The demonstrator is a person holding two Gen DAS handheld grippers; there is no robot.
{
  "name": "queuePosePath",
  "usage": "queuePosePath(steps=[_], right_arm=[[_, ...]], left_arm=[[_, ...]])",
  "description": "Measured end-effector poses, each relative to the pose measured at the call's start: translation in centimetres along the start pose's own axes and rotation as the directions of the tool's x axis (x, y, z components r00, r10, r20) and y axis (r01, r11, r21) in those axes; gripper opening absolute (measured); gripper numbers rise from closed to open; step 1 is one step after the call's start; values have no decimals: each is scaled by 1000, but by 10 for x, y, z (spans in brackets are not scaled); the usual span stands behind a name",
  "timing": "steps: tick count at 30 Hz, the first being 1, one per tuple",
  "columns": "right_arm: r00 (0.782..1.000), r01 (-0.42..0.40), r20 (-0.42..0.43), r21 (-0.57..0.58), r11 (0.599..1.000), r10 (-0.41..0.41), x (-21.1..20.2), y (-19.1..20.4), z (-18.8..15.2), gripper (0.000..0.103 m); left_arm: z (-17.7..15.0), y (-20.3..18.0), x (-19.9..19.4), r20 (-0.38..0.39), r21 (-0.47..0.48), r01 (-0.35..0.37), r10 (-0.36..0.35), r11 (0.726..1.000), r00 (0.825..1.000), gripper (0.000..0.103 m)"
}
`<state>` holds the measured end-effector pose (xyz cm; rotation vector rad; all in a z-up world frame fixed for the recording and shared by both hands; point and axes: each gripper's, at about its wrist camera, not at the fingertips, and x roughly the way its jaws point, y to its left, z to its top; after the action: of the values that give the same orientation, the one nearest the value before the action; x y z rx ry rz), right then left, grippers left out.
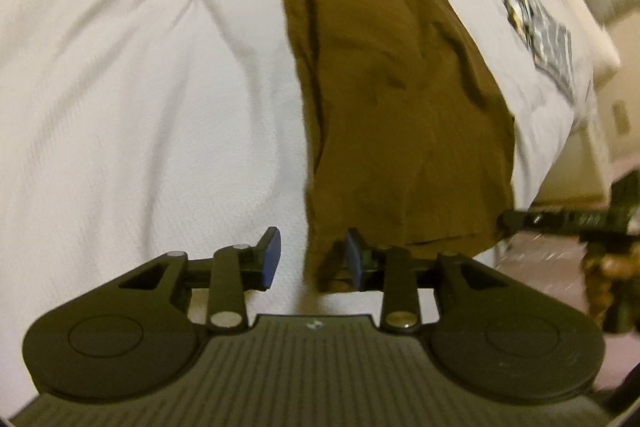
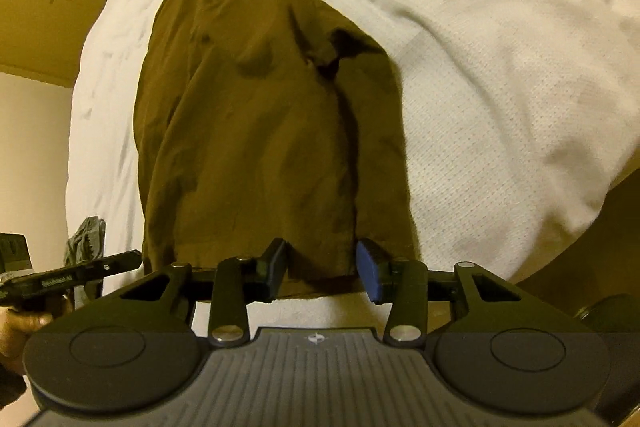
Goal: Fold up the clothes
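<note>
Jaws of the left gripper stand apart, blue pads facing each other low in the frame's centre; the near left corner of the brown garment hangs into the gap beside the right pad, but whether it is touched cannot be told. Jaws of the right gripper also stand apart, and the garment's near hem lies between and just above the two pads without being pinched.

Outward from the pads, the brown garment stretches lengthwise up the middle of both frames, folded along its length with a dark crease running down it, on the white bedding. In the left wrist view a white piece of clothing with a dark printed patch lies at the upper right, beside the garment. At the right edge of that view the other gripper's dark fingertip reaches in by the garment's near right corner. In the right wrist view a hand holding the left gripper shows at the lower left, with a grey cloth just above it.
</note>
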<state>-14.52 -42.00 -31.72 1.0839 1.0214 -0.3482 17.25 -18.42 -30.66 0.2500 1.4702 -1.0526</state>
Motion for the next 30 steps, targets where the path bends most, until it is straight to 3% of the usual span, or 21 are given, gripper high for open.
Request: queuePosePath(steps=[4, 5, 6, 7, 9, 11, 13, 18, 20, 22, 25, 27, 30], right_arm=[[1000, -17, -8, 7, 1000, 17, 2, -2, 2, 44], [1000, -28, -11, 21, 999, 28, 3, -3, 3, 43], [999, -38, -14, 34, 999, 39, 3, -4, 5, 37], [999, -45, -17, 46, 998, 46, 2, -5, 6, 24], [998, -59, -24, 71, 996, 61, 0, -7, 9, 9], [998, -53, -30, 67, 996, 55, -7, -4, 12, 7], [999, -33, -36, 40, 999, 34, -17, 2, 16, 6], [998, 42, -44, -154, 987, -49, -46, 22, 21, 6], [994, 62, -73, -185, 981, -77, -37, 21, 21, 9], [987, 111, -94, -191, 975, -131, -25, 17, 20, 21], [982, 140, -102, -177, 974, -159, -19, 10, 19, 22], [987, 129, -70, -181, 975, -143, -27, 9, 20, 29], [991, 123, -28, -195, 973, -131, -35, 4, 27, 33]], left_arm=[[3, 7, 11, -46, -65, 57, -60, 996, 997, 26], [4, 6, 12, -47, -67, 64, -67, 996, 997, 17], [5, 4, 12, -44, -64, 67, -70, 996, 997, 8], [6, 3, 12, -42, -62, 69, -72, 996, 997, 5], [7, -1, 7, -29, -39, 77, -78, 996, 997, 0], [9, -6, -3, -12, -15, 84, -84, 996, 996, 0], [10, -11, -13, 5, 9, 85, -85, 996, 996, 0], [3, -15, -19, -12, 30, 84, -84, 996, 996, 0], [-3, -13, -4, -40, 17, 57, -56, 998, 998, 0], [-8, -8, 13, -73, -15, 30, -31, 999, 997, 0], [-13, -7, 20, -103, -10, -5, 4, 1000, 995, 1], [-16, -8, 14, -93, 10, -30, 31, 1000, 995, 17], [-22, -14, 1, -50, 20, -73, 74, 997, 996, 23]])
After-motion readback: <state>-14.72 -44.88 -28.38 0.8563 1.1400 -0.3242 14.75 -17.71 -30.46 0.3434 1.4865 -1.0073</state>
